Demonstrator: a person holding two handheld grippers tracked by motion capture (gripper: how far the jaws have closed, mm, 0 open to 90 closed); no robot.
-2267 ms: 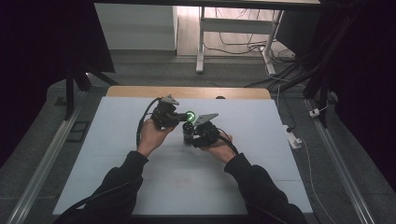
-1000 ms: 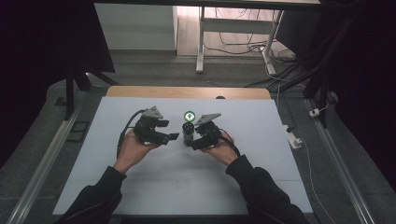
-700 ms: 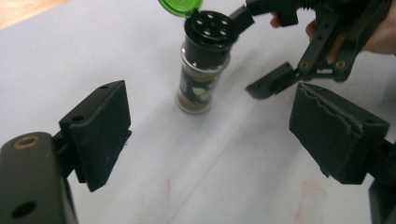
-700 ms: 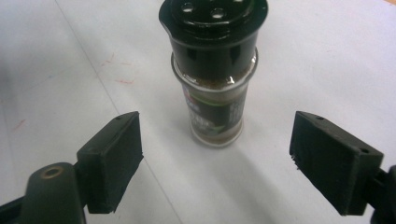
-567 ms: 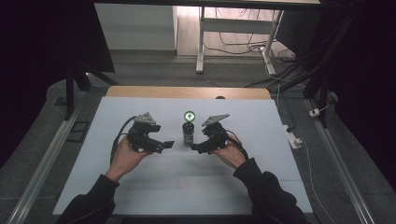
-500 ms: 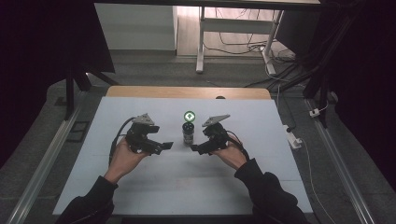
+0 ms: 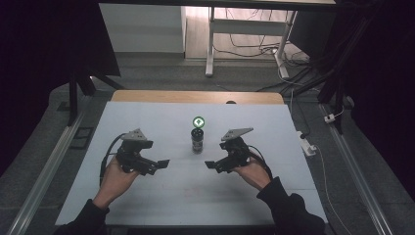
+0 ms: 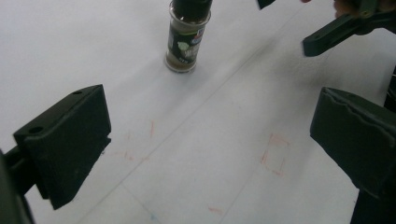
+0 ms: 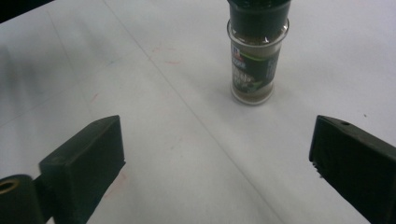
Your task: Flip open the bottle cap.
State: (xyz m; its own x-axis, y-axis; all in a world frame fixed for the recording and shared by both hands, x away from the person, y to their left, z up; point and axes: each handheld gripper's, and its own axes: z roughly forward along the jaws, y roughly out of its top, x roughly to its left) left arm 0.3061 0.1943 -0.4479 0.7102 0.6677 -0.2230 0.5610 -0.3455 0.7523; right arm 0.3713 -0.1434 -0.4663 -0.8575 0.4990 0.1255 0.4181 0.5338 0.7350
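Left claw (image 7: 163,163): spread wide, jaws just opened further, nothing between them; hovered low over the worktop, left of the jar and clear of it.
Right claw (image 7: 210,165): likewise spread wide, jaws just opened further, empty; sat right of the jar, tips aimed back toward the left claw.
Spice jar (image 7: 197,139): stood upright and free on the worktop (image 7: 293,161), between the two claws and slightly farther off than their tips, touched by neither.
Jar contents: brownish ground seasoning seen through the clear wall in the right claw view (image 9: 256,63), filled to near the neck; dark cap on, green-marked top (image 7: 198,121) facing up.
Risk, tipping: tall narrow shape, likely toppled by a sideways brush from either jaw or a trailing cable.
Risk, spill: unclear whether the cap was seated tight; a knock-over could have scattered seasoning.
Risk, collision: tips near each other, could have clashed if both closed in together.
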